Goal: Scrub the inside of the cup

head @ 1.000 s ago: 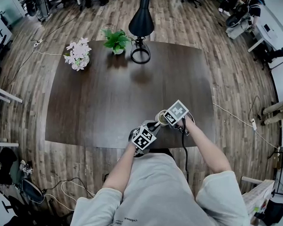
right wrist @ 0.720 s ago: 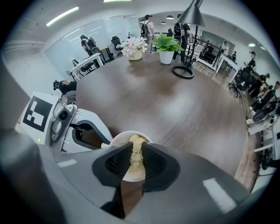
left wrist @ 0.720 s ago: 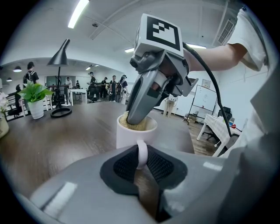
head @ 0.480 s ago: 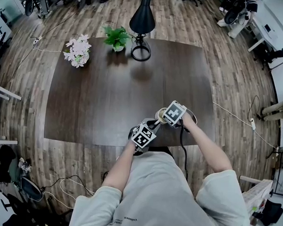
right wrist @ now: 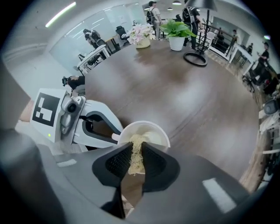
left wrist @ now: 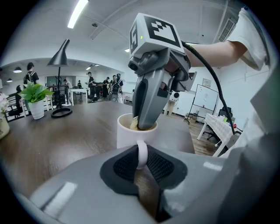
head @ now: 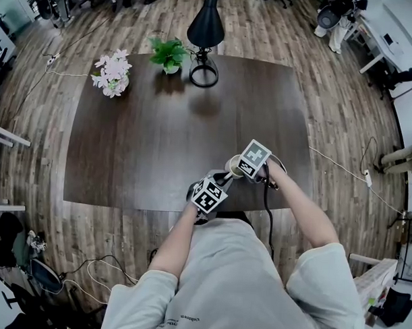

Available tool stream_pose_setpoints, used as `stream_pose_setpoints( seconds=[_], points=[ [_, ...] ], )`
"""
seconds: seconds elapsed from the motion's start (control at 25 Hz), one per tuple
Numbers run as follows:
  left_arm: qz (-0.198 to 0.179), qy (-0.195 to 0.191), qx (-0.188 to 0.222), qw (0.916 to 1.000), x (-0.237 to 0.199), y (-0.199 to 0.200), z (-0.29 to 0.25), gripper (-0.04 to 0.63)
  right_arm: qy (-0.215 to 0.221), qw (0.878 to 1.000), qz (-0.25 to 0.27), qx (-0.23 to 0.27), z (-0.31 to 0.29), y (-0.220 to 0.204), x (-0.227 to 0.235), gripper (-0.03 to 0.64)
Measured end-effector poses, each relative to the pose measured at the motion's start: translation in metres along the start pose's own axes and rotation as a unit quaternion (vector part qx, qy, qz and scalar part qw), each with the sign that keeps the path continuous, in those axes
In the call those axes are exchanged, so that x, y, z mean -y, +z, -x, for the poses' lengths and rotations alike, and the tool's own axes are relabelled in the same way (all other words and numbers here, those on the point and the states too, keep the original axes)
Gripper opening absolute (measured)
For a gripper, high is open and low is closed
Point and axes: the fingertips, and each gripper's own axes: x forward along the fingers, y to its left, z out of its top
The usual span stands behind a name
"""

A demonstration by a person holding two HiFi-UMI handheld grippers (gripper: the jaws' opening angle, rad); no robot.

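Overhead, close opposing views, cup [left wrist: 127, 135] shared

Ahead of your left tongs [left wrist: 141, 155] and right tongs [right wrist: 133, 159], the dark table [head: 159, 138] runs away from you. At its far edge, well apart from both tongs, you have a black lamp [head: 206, 32] ahead and slightly left. A green plant [head: 168, 56] sits just left of the lamp, with pink flowers [head: 112, 73] further left. Wood floor [head: 343, 98] surrounds the table. A white cable [head: 337, 165] lies on it, off to the right of your right tongs.
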Motion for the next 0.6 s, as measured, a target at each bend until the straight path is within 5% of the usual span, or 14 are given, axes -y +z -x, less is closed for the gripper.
stream_pose_setpoints(
  seconds=[0.24,0.6],
  points=[
    [0.004,-0.002,0.0,1.0,0.002,0.0,0.001,0.055,0.048,0.996,-0.046,0.061,-0.002,0.007,-0.007,0.086],
    [0.011,0.0,0.003,0.9999,0.002,0.001,-0.001,0.055,-0.008,0.989,-0.081,0.125,0.004,0.016,0.01,0.084]
  ],
)
